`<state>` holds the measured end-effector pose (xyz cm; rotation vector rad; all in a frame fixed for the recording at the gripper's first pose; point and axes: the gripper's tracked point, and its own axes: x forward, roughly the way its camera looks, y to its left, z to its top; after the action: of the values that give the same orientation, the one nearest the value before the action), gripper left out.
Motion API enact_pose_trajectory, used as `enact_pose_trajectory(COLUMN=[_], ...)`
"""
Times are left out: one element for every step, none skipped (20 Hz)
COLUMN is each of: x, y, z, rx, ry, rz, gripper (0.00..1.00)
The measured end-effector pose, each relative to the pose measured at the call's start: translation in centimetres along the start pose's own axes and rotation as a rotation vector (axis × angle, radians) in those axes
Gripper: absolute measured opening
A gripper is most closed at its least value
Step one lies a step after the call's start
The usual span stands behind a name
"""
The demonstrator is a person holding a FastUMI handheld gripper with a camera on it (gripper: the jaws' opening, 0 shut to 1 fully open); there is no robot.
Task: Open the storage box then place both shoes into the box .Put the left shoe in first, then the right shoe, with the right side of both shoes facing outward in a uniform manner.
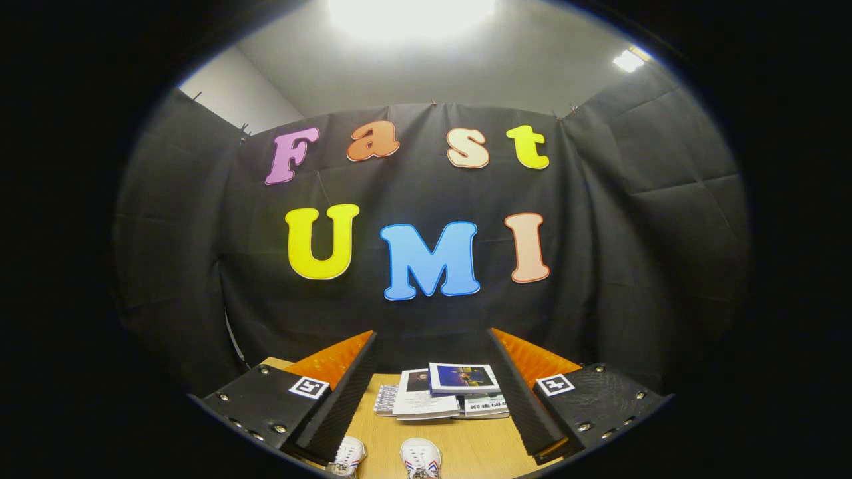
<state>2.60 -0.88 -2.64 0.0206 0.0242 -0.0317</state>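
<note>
Here the gripper (pixel 432 392) is held level above a light wooden table (pixel 472 449), its two fingers spread wide apart with nothing between them but open air and the tabletop below. Each finger carries a small square marker on its housing. Just below the fingertips, toward six o'clock, lie the two shoes: the left-hand white shoe (pixel 347 457) at about seven o'clock, half hidden behind the left finger, and the right-hand white shoe (pixel 421 459) at six o'clock. Both are cut off by the lower limit of the view, so only the laced toe ends with coloured side stripes are seen; which is the left and which the right of the pair cannot be told. Beyond the fingers, at twelve o'clock from the shoes, rests a loose stack of books and magazines (pixel 442 392) on the table's far side; its right end is hidden behind the right finger. Behind stands the booth's black cloth wall (pixel 599 266), with a bright ceiling light (pixel 409 13) above.
</note>
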Motion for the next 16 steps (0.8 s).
enact_pose_trajectory(x=[0.2, 0.5, 0.7, 0.9, 1.1, 1.4, 1.6, 2.0, 2.1, 2.4, 2.5, 2.7, 2.8, 2.9, 2.8, 2.8], y=[0.4, 0.5, 0.4, 0.7, 1.1, 1.1, 1.2, 1.5, 2.0, 2.7, 3.2, 4.1, 4.9, 5.9, 6.9, 8.1], z=[-0.4, -0.6, -1.0, -1.2, -1.5, -1.8, -2.2, -2.7, -3.6, -4.4, -5.3, -6.3, -7.5, -8.7, -10.1, -11.3], rx=[0.000, 0.003, 0.015, 0.040, 0.067, 0.087, 0.096, 0.096, 0.091, 0.088, 0.094, 0.110, 0.134, 0.164, 0.204, 0.245], ry=[0.003, 0.005, 0.015, 0.024, 0.034, 0.042, 0.050, 0.065, 0.085, 0.105, 0.125, 0.150, 0.181, 0.217, 0.266, 0.313], rz=[0.012, 0.014, 0.019, 0.035, 0.043, 0.048, 0.055, 0.062, 0.080, 0.104, 0.131, 0.162, 0.195, 0.233, 0.271, 0.307], gripper=[0.98, 0.98, 0.98, 0.98, 0.98, 0.98, 0.98, 0.98, 0.98, 0.98, 0.98, 0.98, 0.98, 0.98, 0.98, 0.98])
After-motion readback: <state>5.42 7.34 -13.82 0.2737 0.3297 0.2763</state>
